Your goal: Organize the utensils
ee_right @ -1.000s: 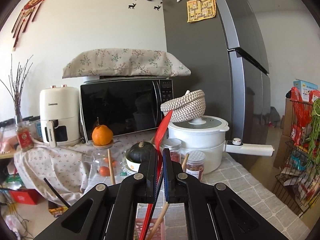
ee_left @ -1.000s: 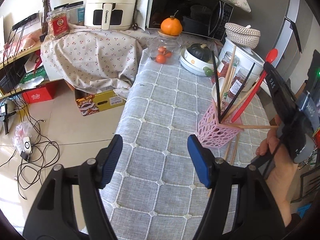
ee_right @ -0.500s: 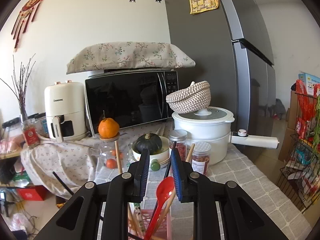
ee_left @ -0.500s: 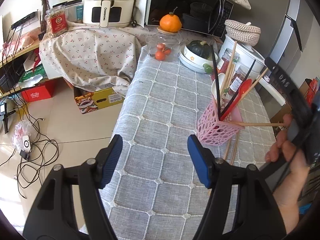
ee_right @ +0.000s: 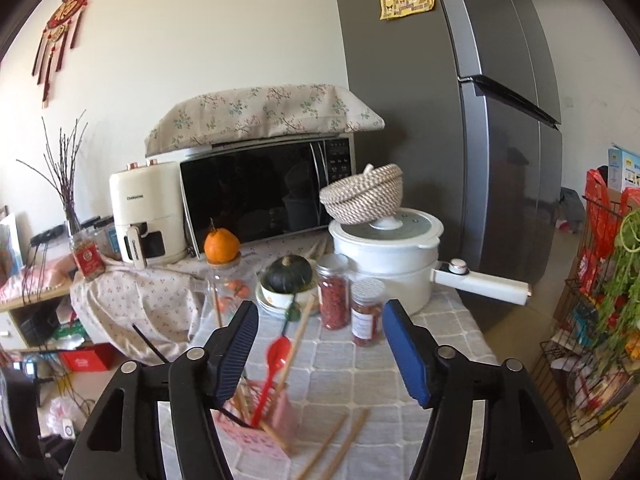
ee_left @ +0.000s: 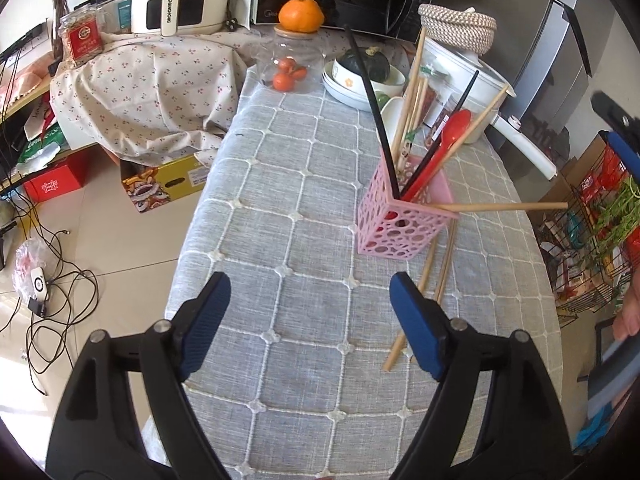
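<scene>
While both tongs stand wide with nothing between their pads, the right gripper [ee_right: 320, 344], whose jaws have just been opening, hangs above the pink holder [ee_right: 256, 436], and the left gripper [ee_left: 308, 320], also just widened, tilts down over the grey tablecloth [ee_left: 288, 200]. One red spoon [ee_left: 444, 148] stands in the holder with two black chopsticks [ee_left: 372, 104] and several wooden ones. Two wooden chopsticks [ee_left: 428, 280] lie loose on the cloth beside the holder, just past the left tool's right pad. Behind stand two spice jars [ee_right: 332, 296], a white pot [ee_right: 392, 256] and a microwave [ee_right: 264, 196].
</scene>
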